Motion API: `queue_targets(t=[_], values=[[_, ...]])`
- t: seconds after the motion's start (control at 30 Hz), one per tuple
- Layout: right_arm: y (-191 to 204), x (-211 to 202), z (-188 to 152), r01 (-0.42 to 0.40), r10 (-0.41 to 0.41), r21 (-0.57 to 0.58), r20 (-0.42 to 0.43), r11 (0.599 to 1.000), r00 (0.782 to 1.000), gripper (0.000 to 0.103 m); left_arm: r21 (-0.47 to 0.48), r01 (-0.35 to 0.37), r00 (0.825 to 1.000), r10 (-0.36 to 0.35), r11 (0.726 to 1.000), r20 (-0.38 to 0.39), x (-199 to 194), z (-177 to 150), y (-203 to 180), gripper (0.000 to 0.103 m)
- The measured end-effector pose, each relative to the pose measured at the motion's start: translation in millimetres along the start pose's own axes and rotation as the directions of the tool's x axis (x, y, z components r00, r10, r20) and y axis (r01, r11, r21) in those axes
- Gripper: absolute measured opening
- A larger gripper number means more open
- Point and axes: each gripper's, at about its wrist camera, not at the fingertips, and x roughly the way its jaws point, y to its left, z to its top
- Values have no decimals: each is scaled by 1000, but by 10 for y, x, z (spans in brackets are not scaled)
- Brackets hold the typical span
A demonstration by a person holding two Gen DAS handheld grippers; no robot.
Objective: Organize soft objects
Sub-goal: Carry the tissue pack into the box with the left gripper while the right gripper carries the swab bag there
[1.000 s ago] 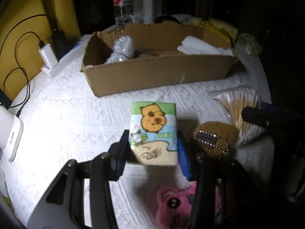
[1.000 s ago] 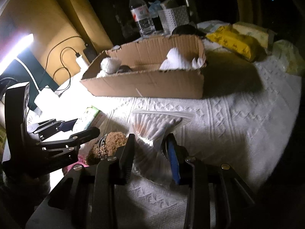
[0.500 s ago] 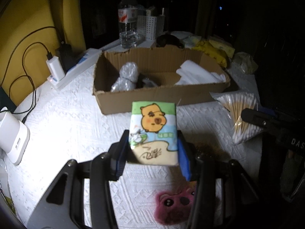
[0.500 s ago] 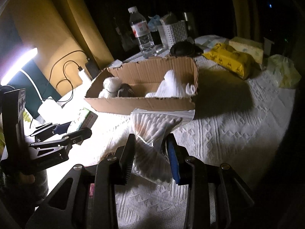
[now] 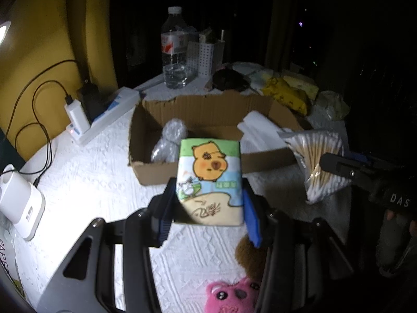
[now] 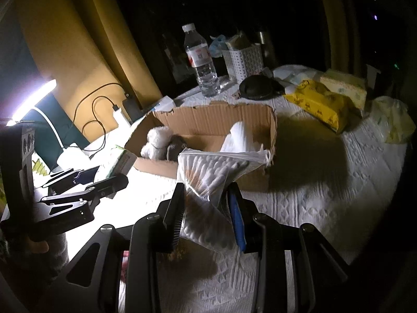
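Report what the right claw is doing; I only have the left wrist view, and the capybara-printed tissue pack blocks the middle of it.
Observer: The right claw is shut on the clear plastic bag of cotton swabs, pinching it across its middle.
Operator: Check the brown cardboard box behind the capybara-printed tissue pack.
Observer: A small grey-brown rounded thing lies inside, against the white fluffy bundle; I cannot tell what it is.
Operator: Find me bare floor in there.
Observer: Bare cardboard shows mid-box, between that grey-brown thing and the white folded cloth.
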Motion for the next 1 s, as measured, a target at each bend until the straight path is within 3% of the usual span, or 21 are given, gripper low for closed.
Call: queue_targets(t=[1.0], values=[[-69, 463, 573, -40, 38, -51, -24, 998, 999, 35, 22, 40, 999, -40, 999, -3, 557, 578, -75, 47]])
